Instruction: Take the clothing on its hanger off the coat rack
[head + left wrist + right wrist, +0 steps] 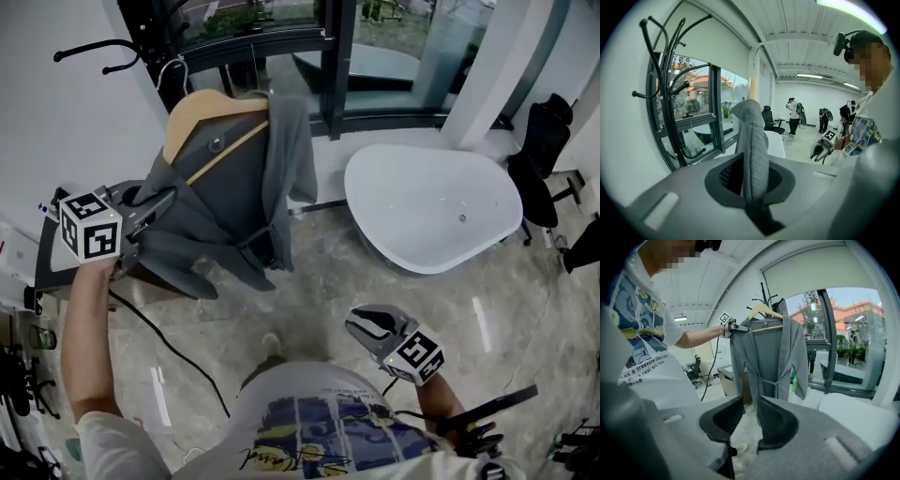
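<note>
A grey robe [234, 178] hangs on a wooden hanger [202, 111] held up in the air. My left gripper [155, 208] is shut on the robe's shoulder at the hanger's end. In the left gripper view the grey cloth [752, 136] runs up between the jaws. The hanger's wire hook [174, 67] sits to the right of the black coat rack [94, 52] and looks apart from its arms. My right gripper [370, 323] is low near the person's waist, open and empty. From the right gripper view [749, 420] the robe [773, 352] hangs full length ahead.
A white rounded table [431, 206] stands to the right of the robe by the dark window frame [333, 66]. A black office chair [544, 150] is at the far right. A cable [169, 347] trails over the marble floor. A low cabinet [56, 262] stands under the left gripper.
</note>
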Action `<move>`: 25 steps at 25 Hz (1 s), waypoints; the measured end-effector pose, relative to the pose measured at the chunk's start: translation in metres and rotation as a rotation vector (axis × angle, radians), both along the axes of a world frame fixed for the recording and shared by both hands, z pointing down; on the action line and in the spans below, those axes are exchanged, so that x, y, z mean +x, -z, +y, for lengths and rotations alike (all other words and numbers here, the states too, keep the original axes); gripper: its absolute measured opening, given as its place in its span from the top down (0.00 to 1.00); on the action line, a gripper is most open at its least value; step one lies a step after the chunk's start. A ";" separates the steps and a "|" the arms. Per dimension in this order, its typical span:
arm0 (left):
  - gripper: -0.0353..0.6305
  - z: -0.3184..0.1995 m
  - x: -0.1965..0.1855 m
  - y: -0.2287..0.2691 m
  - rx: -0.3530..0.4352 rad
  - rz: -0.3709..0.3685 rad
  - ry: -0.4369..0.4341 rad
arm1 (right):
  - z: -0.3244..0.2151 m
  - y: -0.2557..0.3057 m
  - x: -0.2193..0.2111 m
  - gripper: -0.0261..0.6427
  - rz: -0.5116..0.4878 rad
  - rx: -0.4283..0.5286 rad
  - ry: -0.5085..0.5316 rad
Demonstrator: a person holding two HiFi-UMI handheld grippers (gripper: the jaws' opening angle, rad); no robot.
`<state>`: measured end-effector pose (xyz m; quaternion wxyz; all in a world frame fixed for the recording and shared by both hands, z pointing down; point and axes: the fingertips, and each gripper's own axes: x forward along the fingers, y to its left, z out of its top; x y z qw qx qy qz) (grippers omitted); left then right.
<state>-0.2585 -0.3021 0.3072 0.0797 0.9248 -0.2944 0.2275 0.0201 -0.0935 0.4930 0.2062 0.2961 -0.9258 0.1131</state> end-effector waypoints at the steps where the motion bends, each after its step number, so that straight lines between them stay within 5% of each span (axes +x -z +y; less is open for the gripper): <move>1: 0.93 0.013 0.005 0.001 0.004 0.002 0.002 | 0.003 -0.001 0.004 0.82 -0.003 0.000 0.008; 7: 0.93 0.100 0.046 0.009 0.015 0.006 0.019 | 0.024 -0.003 0.028 0.83 -0.023 0.040 0.053; 25: 0.93 0.235 0.124 0.011 0.027 0.022 -0.017 | 0.058 -0.001 0.057 0.90 -0.052 0.048 0.145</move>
